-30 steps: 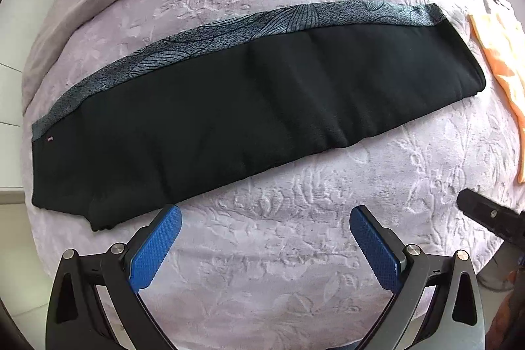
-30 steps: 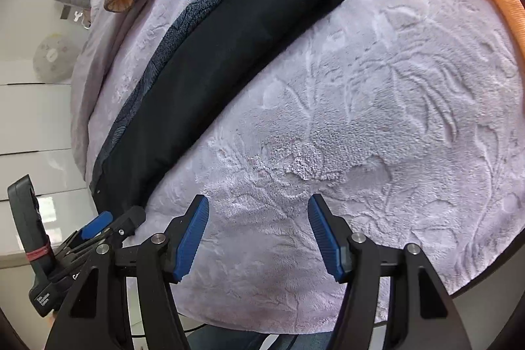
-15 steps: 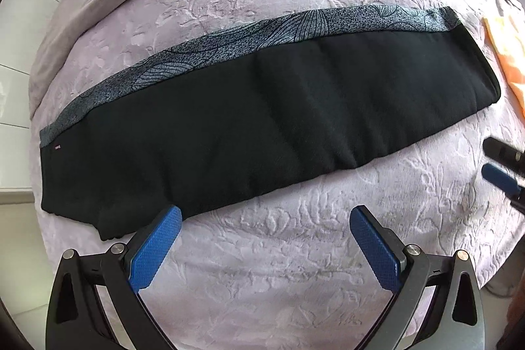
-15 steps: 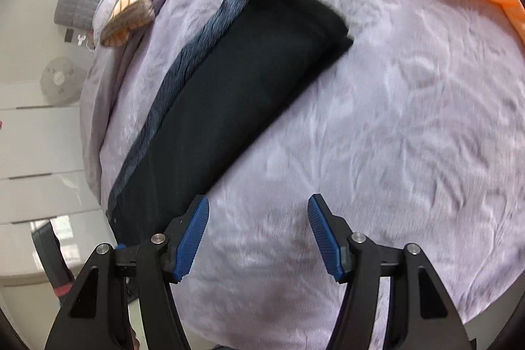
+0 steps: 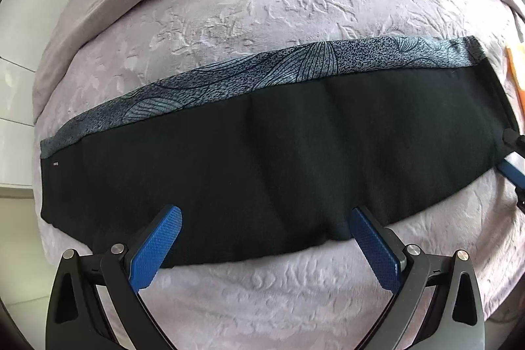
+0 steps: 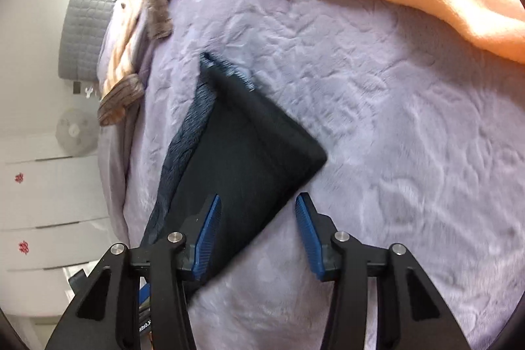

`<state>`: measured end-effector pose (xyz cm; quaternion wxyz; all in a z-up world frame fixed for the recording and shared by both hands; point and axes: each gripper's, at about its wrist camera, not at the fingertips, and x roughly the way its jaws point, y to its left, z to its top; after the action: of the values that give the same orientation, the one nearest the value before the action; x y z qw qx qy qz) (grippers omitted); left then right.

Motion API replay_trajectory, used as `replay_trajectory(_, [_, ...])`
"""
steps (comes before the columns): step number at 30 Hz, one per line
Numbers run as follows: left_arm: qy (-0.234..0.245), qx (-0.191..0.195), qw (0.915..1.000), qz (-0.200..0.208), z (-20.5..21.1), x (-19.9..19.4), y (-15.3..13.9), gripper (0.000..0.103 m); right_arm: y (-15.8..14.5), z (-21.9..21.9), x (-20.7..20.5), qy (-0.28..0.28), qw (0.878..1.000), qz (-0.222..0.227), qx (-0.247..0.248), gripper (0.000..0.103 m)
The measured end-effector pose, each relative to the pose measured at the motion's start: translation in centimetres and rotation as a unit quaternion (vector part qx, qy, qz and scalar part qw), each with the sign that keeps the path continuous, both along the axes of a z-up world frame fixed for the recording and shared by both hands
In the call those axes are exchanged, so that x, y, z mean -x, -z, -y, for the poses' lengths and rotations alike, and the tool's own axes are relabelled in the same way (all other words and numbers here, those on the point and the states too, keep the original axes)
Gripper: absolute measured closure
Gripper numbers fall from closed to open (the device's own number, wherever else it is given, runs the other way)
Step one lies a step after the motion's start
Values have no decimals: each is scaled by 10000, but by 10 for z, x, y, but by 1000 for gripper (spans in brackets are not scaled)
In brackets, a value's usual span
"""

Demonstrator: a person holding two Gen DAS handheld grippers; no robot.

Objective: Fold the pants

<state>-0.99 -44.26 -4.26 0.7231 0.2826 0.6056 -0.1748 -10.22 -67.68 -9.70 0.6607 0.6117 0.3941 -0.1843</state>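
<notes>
Flat lie pants [image 5: 262,153]; blanket [image 5: 262,12] beneath.

left black two-finger gripper with blue pads [image 5: 264,233]: jaws spread wide, pointing steeply down | right black blue-padded gripper [image 6: 259,225]: jaws just been closing, pads apart, dark cloth edge between them

Partial white lettering "roboLA" on the right tool's [image 6: 256,235] black frame.
</notes>
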Motion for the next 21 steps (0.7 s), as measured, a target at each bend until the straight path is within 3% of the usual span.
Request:
replay_trajectory(3, [-56,-22,10000,39,3,-2,4,0,6,5,1,185,9997,54,-145,85])
replay_trajectory(4, [-73,26,9999,67,4,-3,4,0,2,6,-1,153,9998,143,-64,86])
replay_trajectory(8, [-105,-21,9999,49,5,-7,18,0,-9,3,-8,-180,9992,151,334,87])
replay_trajectory(10, [-176,-69,9998,-52,5,-8,26,0,3,6,-6,-190,9997,19,166,84])
replay_trajectory(13, [-175,-34,9998,-39,3,-8,26,0,13,9,5,21,9994,171,-292,80])
replay_trajectory(16, [-135,-46,9999,-29,5,-5,25,0,7,4,6,-148,9992,279,-251,68])
replay_trajectory(21, [-177,-15,9998,-62,5,-7,24,0,15,-4,3,-109,9975,505,-480,66])
